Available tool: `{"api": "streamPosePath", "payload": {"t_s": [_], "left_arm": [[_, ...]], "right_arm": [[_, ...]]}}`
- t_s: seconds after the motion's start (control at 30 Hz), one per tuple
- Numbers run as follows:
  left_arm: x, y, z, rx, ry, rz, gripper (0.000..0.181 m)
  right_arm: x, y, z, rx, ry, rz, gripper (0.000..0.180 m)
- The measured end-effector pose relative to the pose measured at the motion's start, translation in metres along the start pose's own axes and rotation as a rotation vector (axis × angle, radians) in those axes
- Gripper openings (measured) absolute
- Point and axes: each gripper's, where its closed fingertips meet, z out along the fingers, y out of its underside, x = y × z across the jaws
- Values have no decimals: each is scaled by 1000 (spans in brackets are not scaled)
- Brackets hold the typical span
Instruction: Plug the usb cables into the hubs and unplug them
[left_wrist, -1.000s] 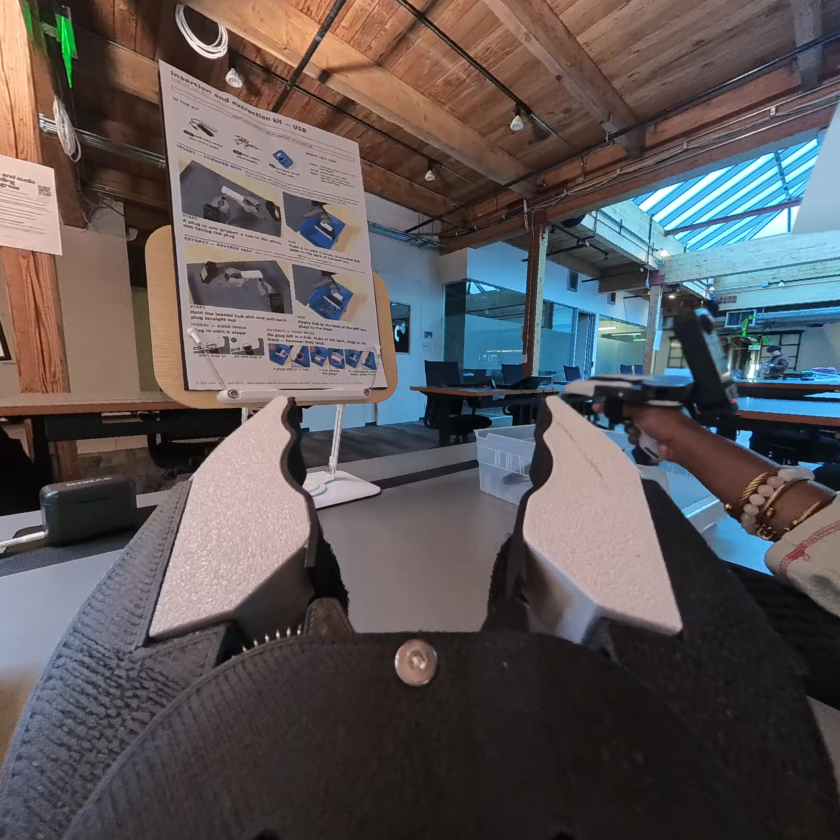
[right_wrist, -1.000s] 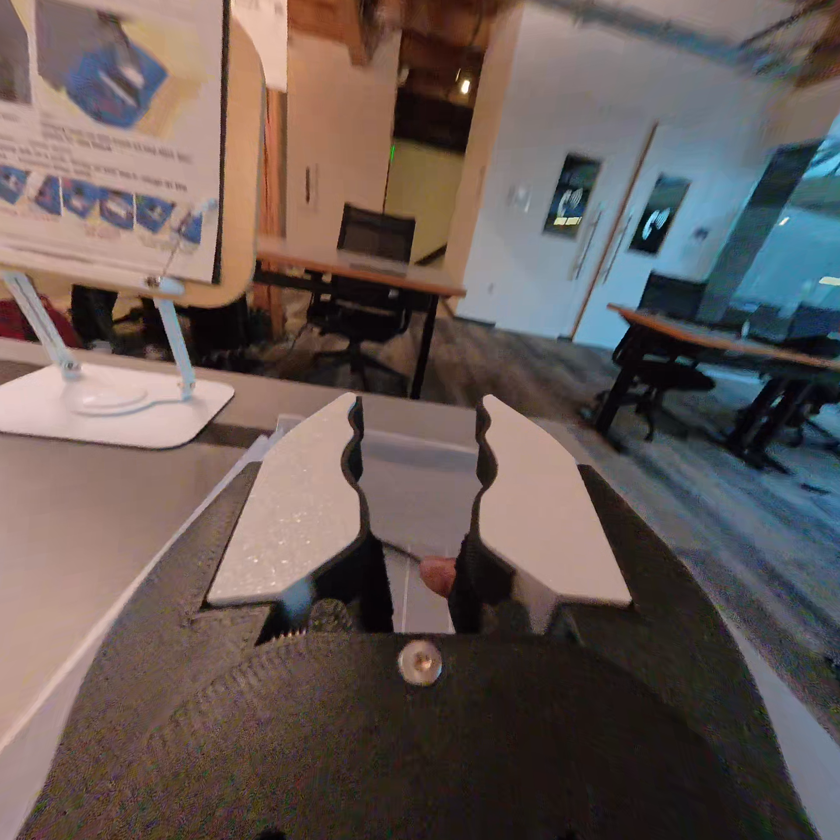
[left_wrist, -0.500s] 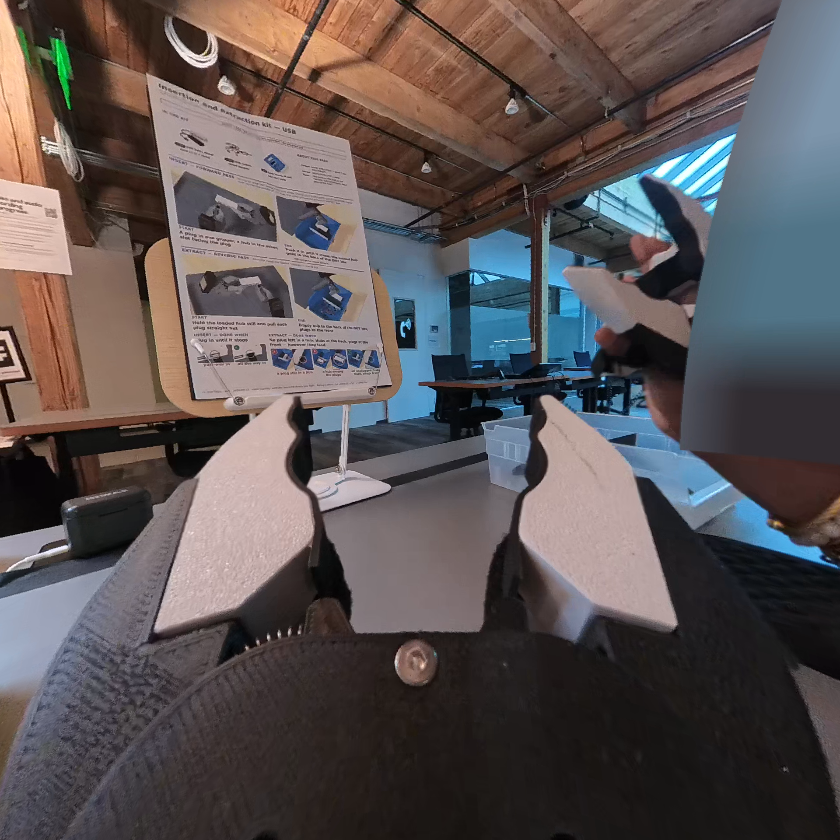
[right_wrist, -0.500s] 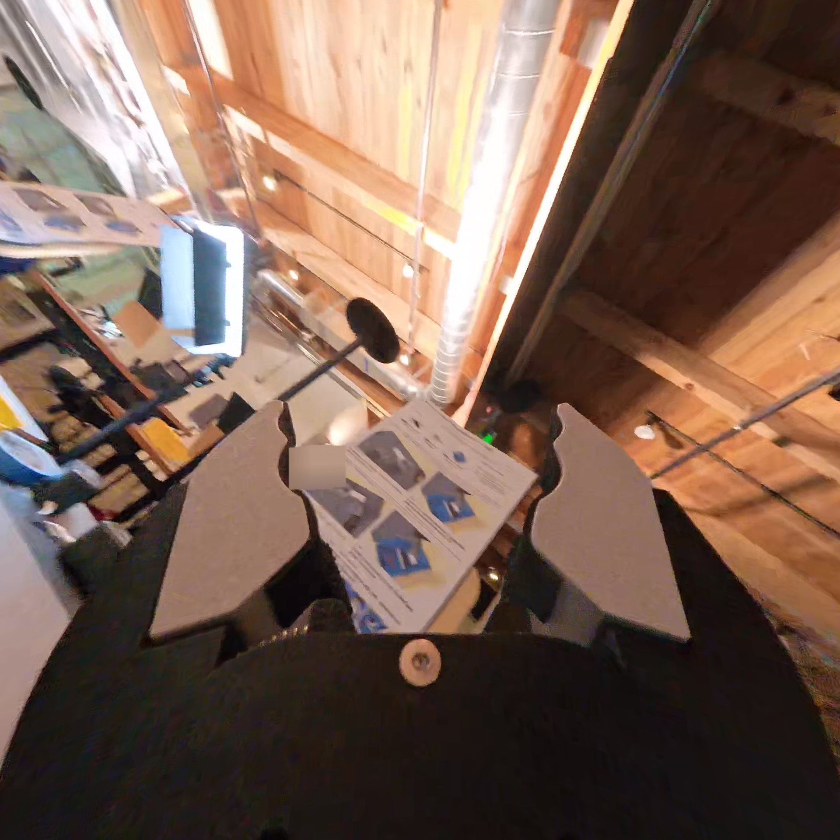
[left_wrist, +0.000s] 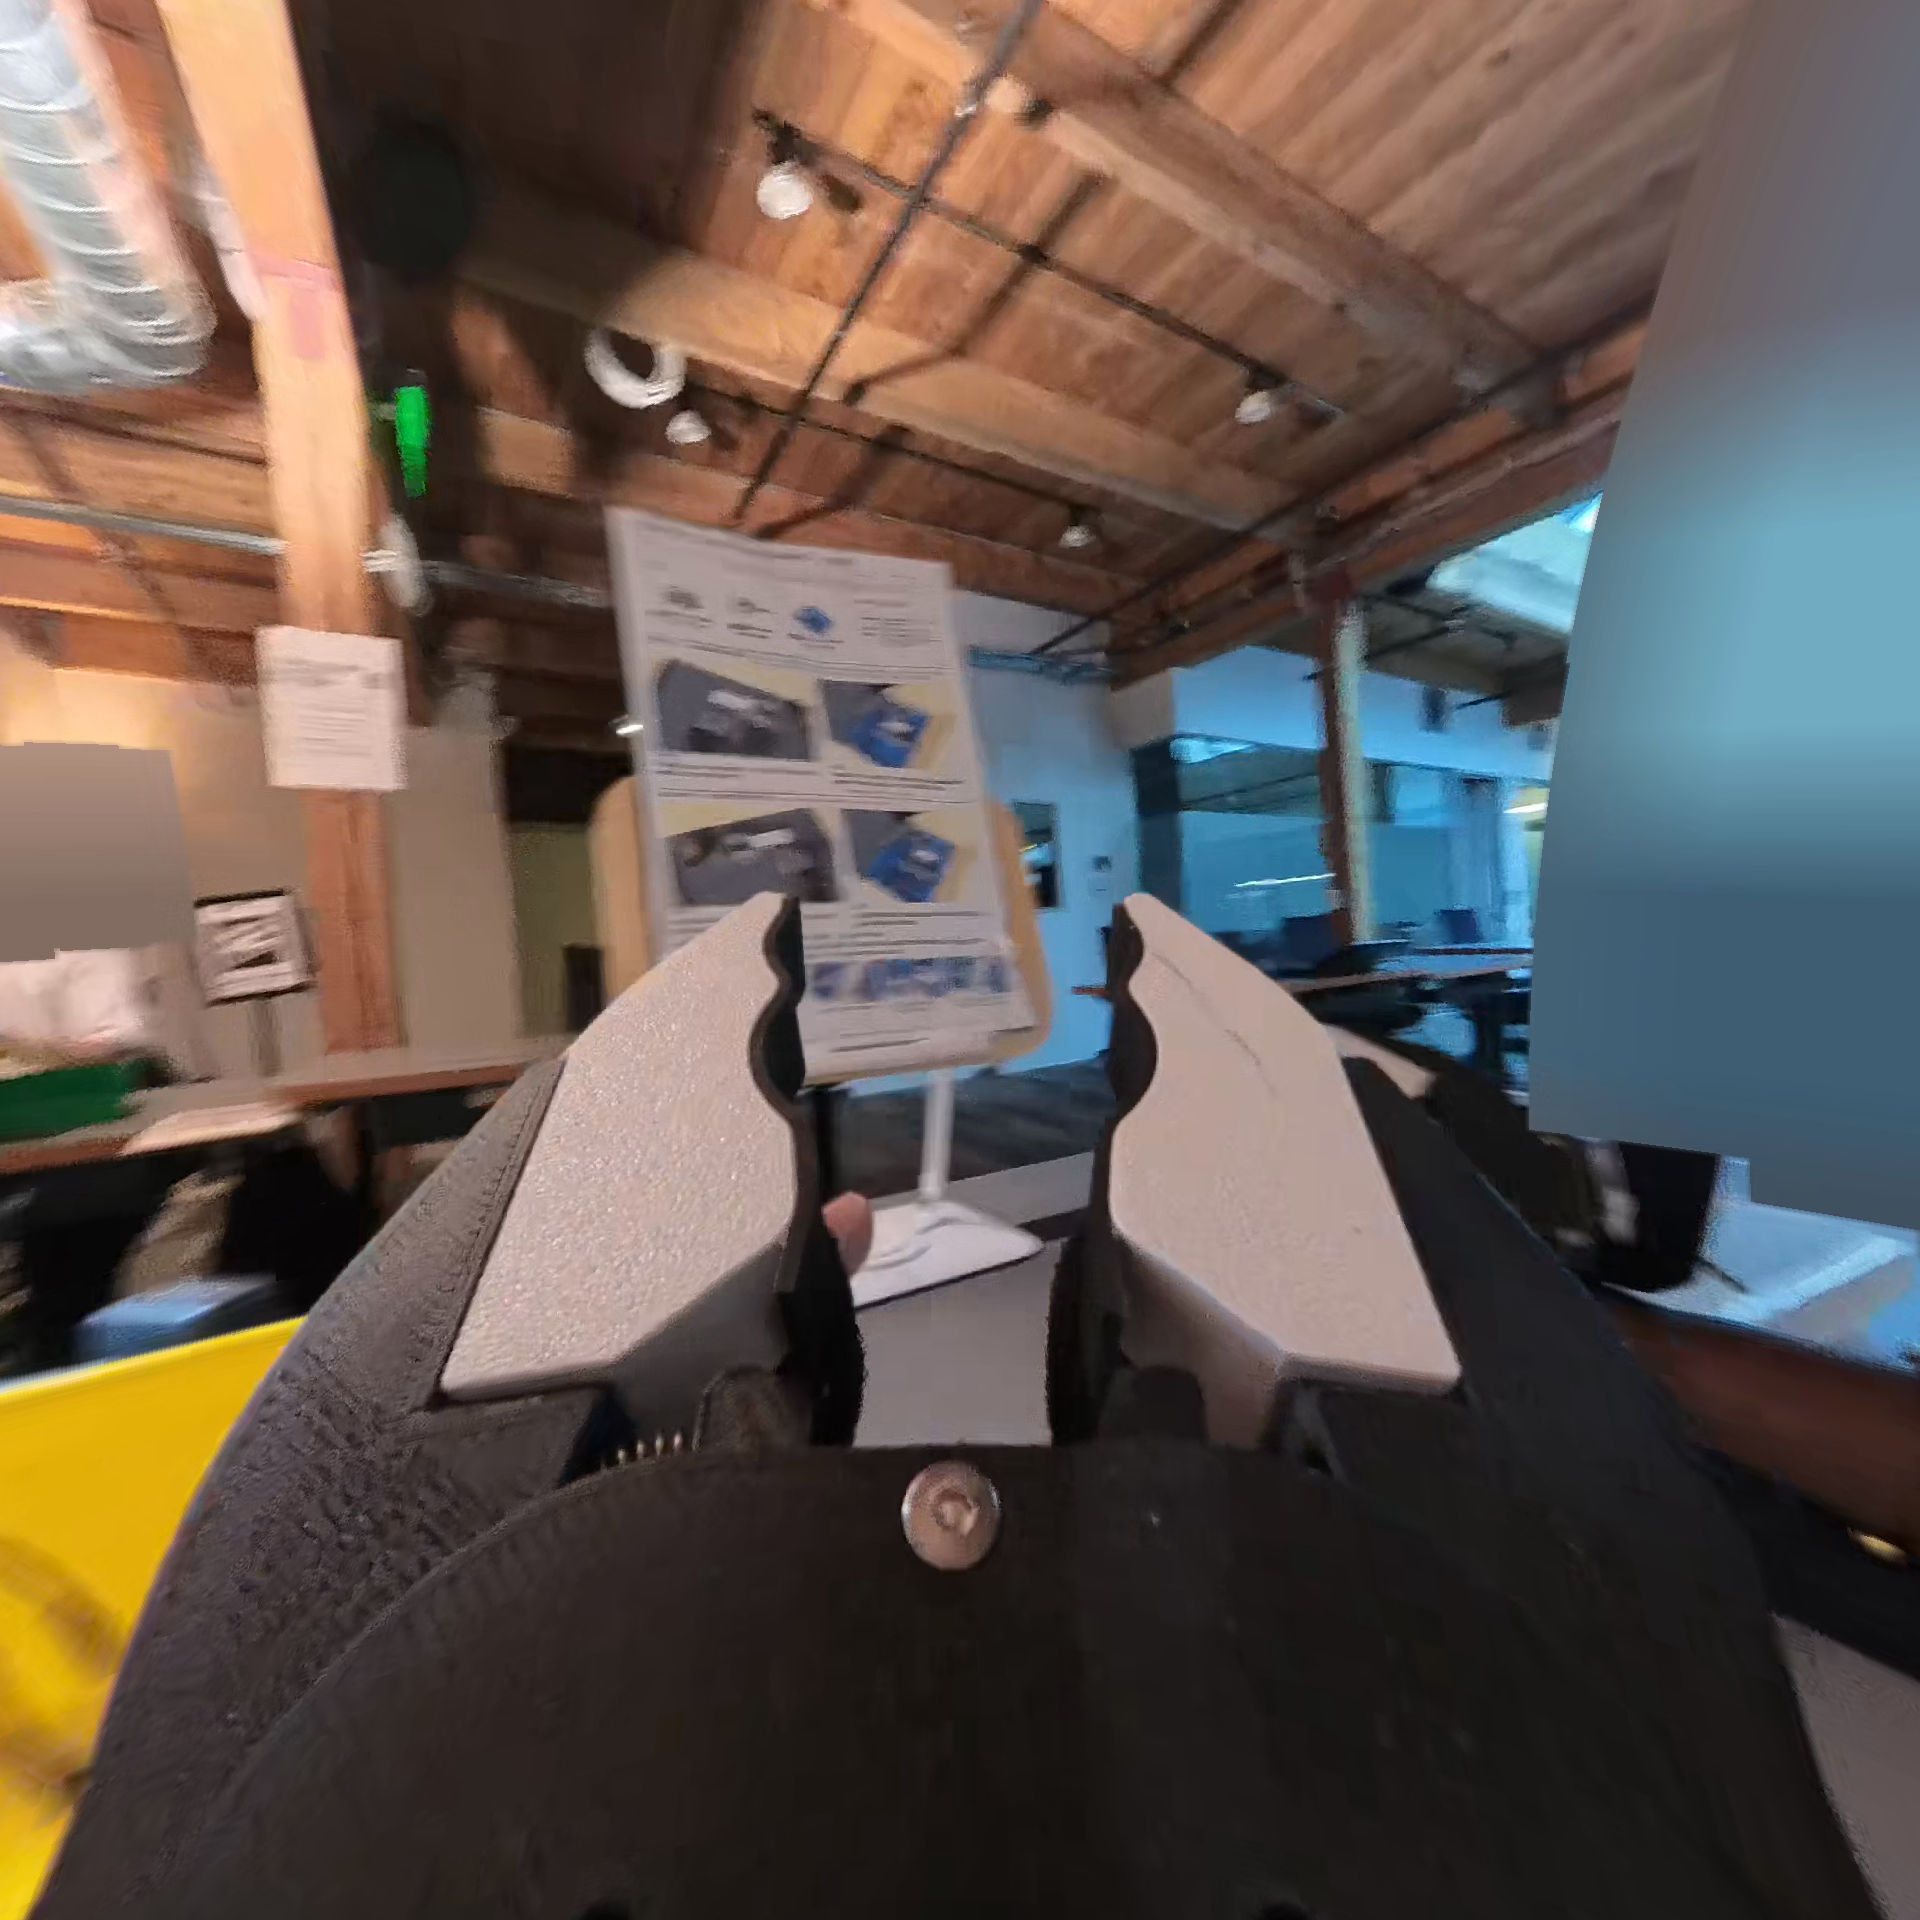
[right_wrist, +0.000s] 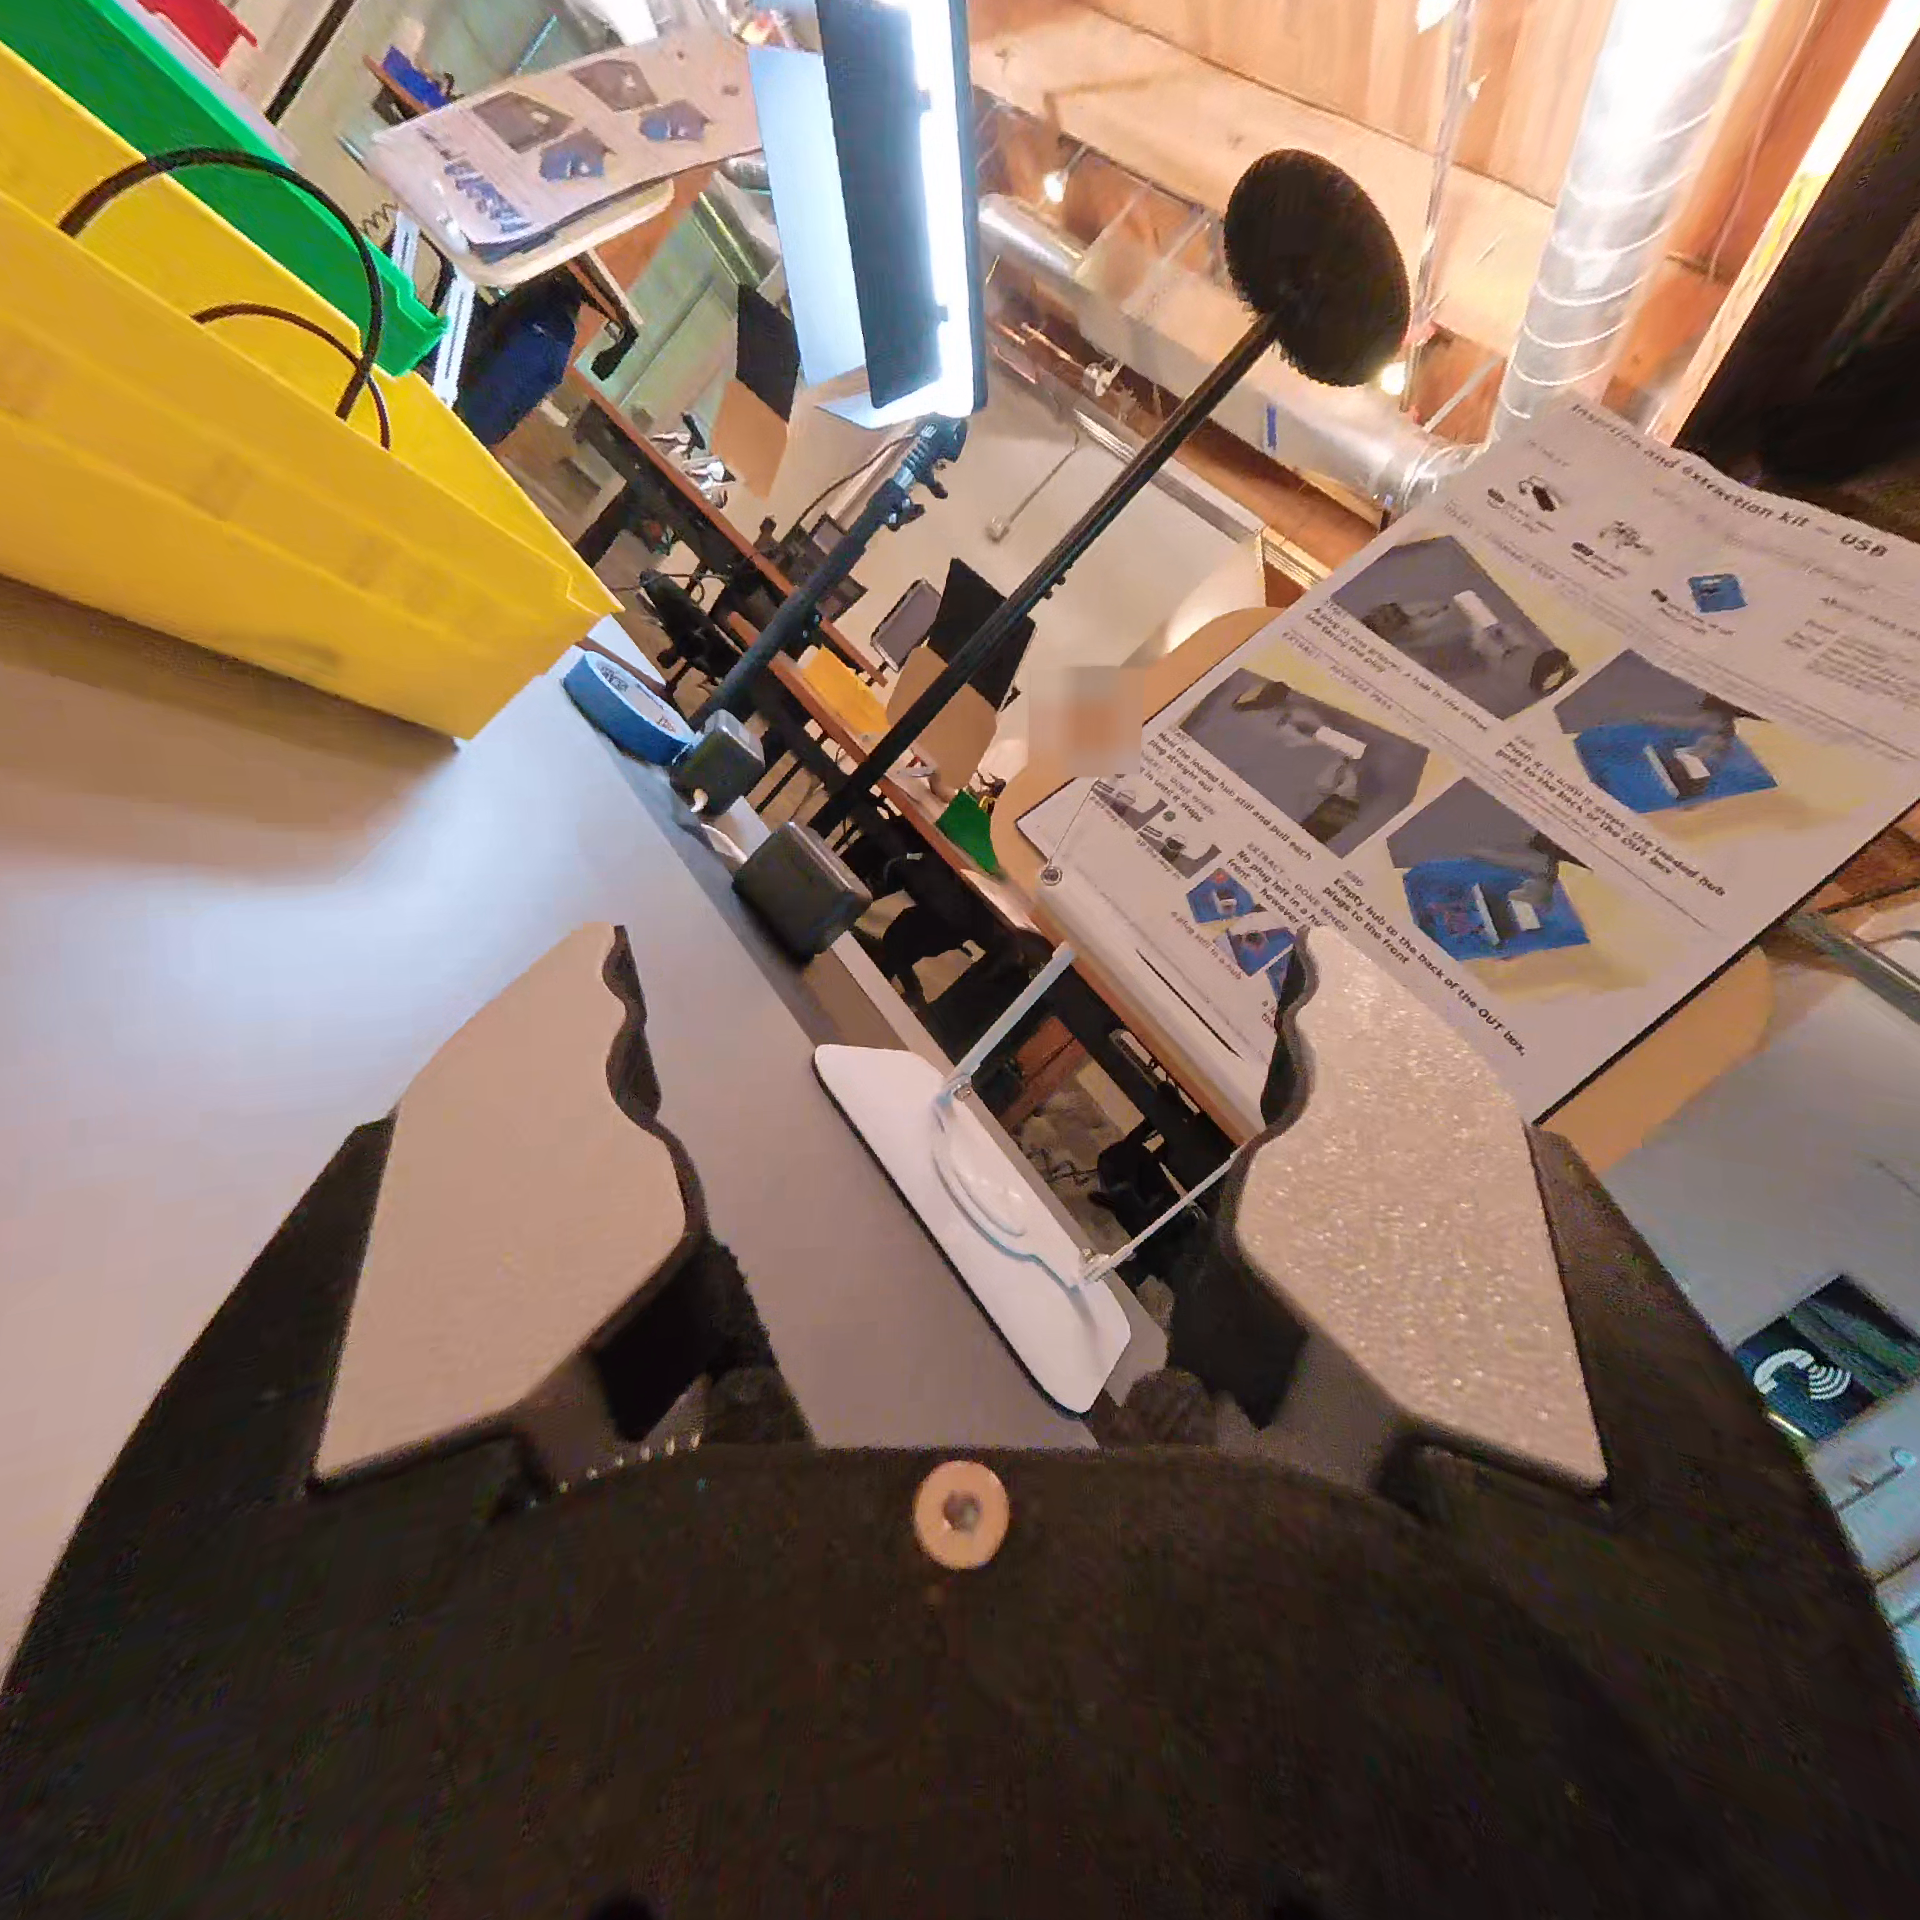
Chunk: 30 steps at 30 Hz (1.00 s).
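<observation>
No hub shows in either view. Black cable loops (right_wrist: 312, 270) rise out of a yellow bin (right_wrist: 260, 520) at the upper left of the right wrist view; their plugs are hidden. My left gripper (left_wrist: 954, 925) is open and empty, raised above the grey table and tilted up toward the instruction sheet (left_wrist: 810, 790). My right gripper (right_wrist: 961, 951) is wide open and empty, rolled sideways over the grey table (right_wrist: 208, 935), pointing at the sheet stand's white base (right_wrist: 966, 1195).
The instruction sheet (right_wrist: 1507, 748) stands on a board at the table's far edge. A green bin (right_wrist: 208, 135) sits behind the yellow one. Two dark boxes (right_wrist: 800, 894), a blue tape roll (right_wrist: 623, 707) and a light panel (right_wrist: 894, 208) stand beyond. A yellow bin corner (left_wrist: 104, 1507) is at lower left.
Both grippers swung. The left tilted up and turned left, its jaws a little closer. The right came down from facing the ceiling to the table, rolled sideways, jaws wider than a second ago.
</observation>
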Motion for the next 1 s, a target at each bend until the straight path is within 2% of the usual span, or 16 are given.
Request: {"api": "streamPosePath", "payload": {"t_s": [0.13,0.23,0.37,0.47,0.6,0.77,0.87,0.9,1.0], "left_arm": [[-102,-13,-30,-208,-298,136,58],[-174,-6,-45,-440,-424,233,62],[-224,43,-52,-855,-363,185,83],[-241,71,-53,-1020,-339,134,85],[-254,106,-62,-1131,-349,44,62],[-266,137,-72,-1262,-383,103,50],[-273,147,-73,-1290,-435,118,9],[-275,148,-73,-1293,-455,98,4],[-274,138,-69,-1287,-452,154,4]], "right_arm": [[11,-11,-3,43,45,19,114],[15,-12,-3,43,56,43,113],[12,-7,-2,18,43,28,113],[8,-3,-1,0,25,29,113],[7,-3,-2,-1,17,35,113],[5,1,0,-23,10,54,112],[4,4,1,-35,5,59,112],[4,5,1,-39,4,55,111],[4,5,0,-47,0,49,109]]}}
